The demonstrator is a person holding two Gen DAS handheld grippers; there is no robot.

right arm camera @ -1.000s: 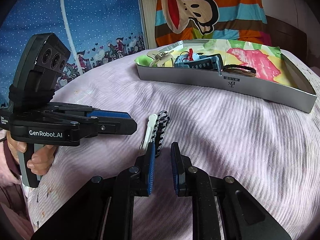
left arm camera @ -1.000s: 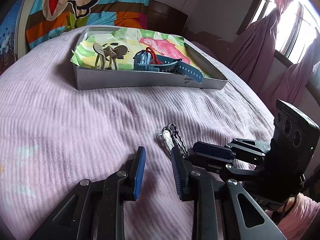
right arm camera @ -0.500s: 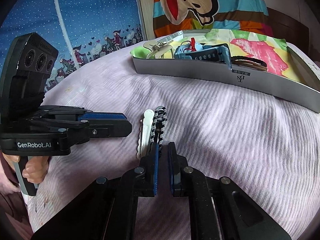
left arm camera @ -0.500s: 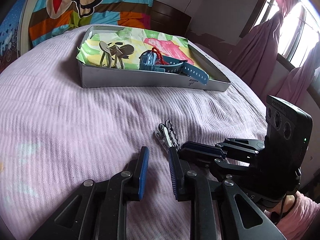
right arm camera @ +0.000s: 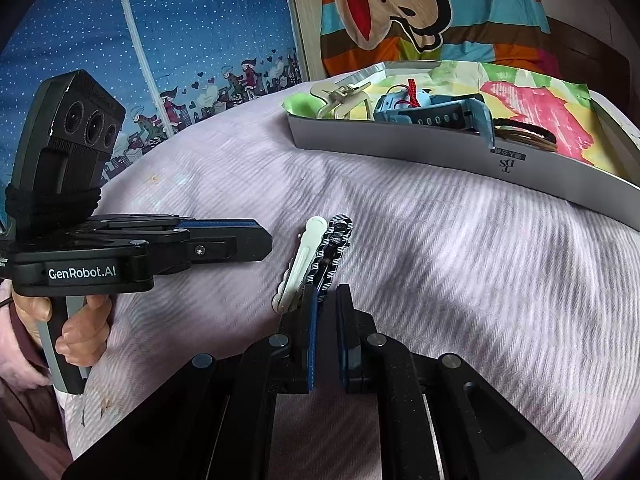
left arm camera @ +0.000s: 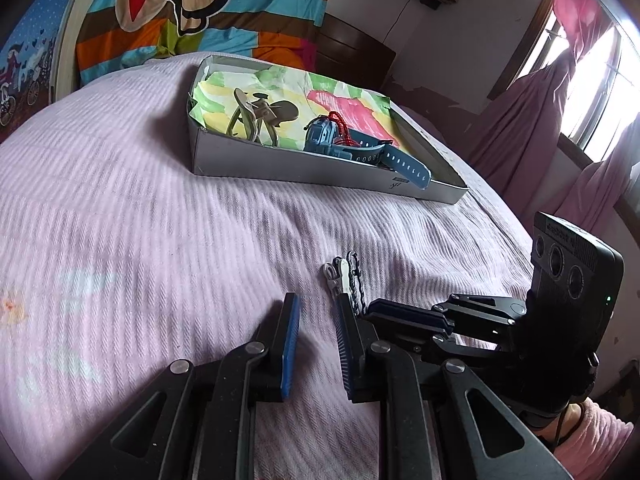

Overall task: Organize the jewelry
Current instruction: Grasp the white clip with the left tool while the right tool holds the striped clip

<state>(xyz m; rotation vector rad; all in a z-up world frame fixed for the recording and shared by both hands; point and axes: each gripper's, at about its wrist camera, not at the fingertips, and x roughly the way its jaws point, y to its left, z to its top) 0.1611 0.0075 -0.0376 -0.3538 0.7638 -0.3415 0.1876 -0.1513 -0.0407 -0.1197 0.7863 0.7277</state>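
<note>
Two hair clips lie side by side on the pink bedspread: a white one [right arm camera: 305,249] and a black-and-white checked one [right arm camera: 335,245]; both show in the left wrist view [left arm camera: 346,278]. My right gripper [right arm camera: 325,300] is nearly shut, its jaws on the near end of the checked clip. My left gripper [left arm camera: 316,312] is open and empty, just left of the clips; it shows in the right wrist view [right arm camera: 256,242]. A grey box [left arm camera: 280,170] lined with coloured paper holds a blue watch [left arm camera: 340,146] and a beige claw clip [left arm camera: 250,120].
Dark hair ties [right arm camera: 524,134] lie in the box beside the watch. A striped cartoon pillow [left arm camera: 192,8] stands behind the box. Pink curtains [left arm camera: 540,120] and a window are at the right. The bedspread [left arm camera: 120,220] is soft and wrinkled.
My right gripper has moved forward onto the checked clip and narrowed its jaws around it. My left gripper has shifted slightly and stays open.
</note>
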